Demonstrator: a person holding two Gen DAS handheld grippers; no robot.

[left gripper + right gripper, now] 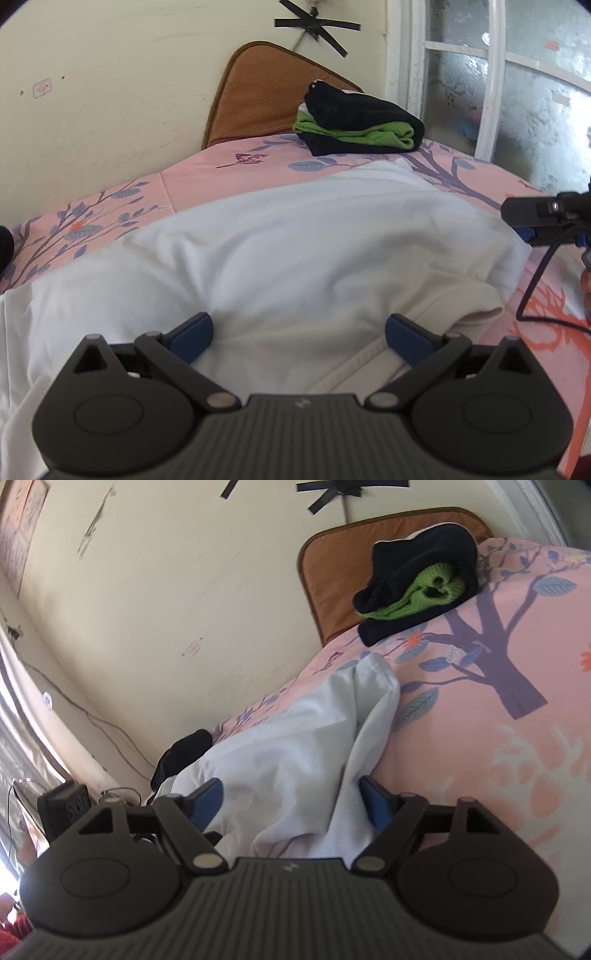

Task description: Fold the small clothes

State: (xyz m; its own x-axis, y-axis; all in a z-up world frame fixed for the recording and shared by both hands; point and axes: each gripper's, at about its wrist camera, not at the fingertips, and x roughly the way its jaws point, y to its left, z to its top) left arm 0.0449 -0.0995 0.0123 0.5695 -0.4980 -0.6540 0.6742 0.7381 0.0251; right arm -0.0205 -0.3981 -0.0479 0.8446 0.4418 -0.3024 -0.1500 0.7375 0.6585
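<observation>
Garment position: a white garment (pixel 295 240) lies spread on the bed (pixel 147 184), with a cream ribbed hem or cuff (pixel 443 314) near the left tool (pixel 299 338). Left tool fingers stand wide apart, straddling the cloth directly ahead and gripping nothing. Right tool (pixel 291 805) likewise stands apart, with a raised fold of the same white cloth (pixel 314 746) running between its fingers; whether the pads touch fabric cannot be told. Long axis of the garment appears to run across the left tool's view, from the person's left toward the right tool (pixel 535 214), seen at its far end. Judgement: each tool sits at one end, so the coming fold would likely need both to close first. A folded stack of dark and green clothes (pixel 358 122) rests well apart, near the brown cushion (pixel 258 92).
</observation>
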